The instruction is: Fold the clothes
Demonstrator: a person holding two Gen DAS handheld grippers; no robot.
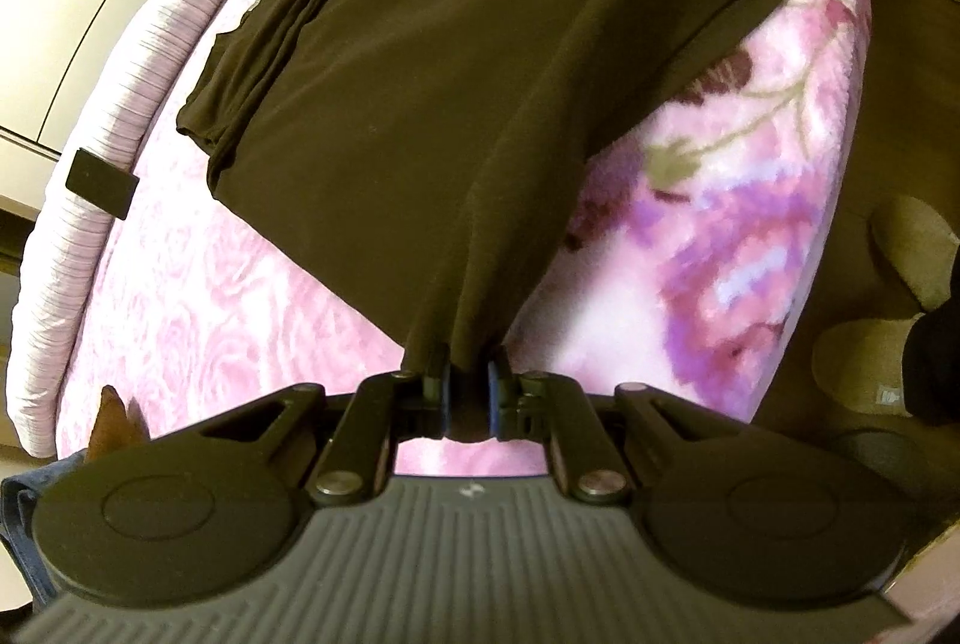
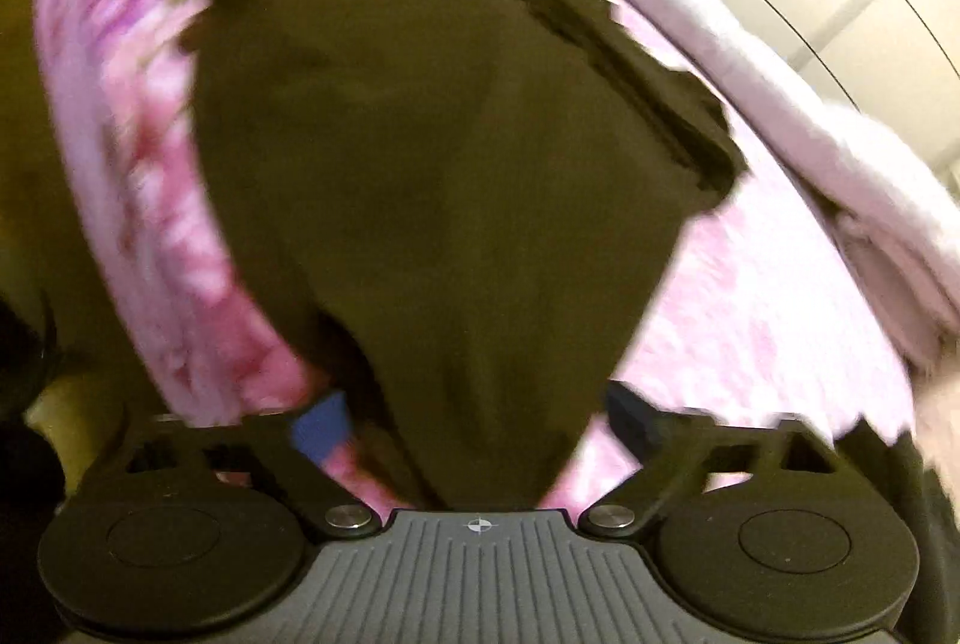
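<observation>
The left tool [image 1: 468,392] is clamped on the dark garment's [image 1: 432,92] 6 o'clock corner, keeping it taut over the pink bed [image 1: 198,296], while the right tool [image 2: 480,416], apart, straddles another corner.

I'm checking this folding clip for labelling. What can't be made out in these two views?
- Right wrist view: motion blur hides whether the right gripper, fingers apart, touches the dark garment.
- Left wrist view: the left gripper, shut on the dark garment, covers the pinched edge.
- Both views: the garment's type is unclear; its top is cut off by the frame.
- Left wrist view: the small black object on the pink bed cover is too small to identify.
</observation>
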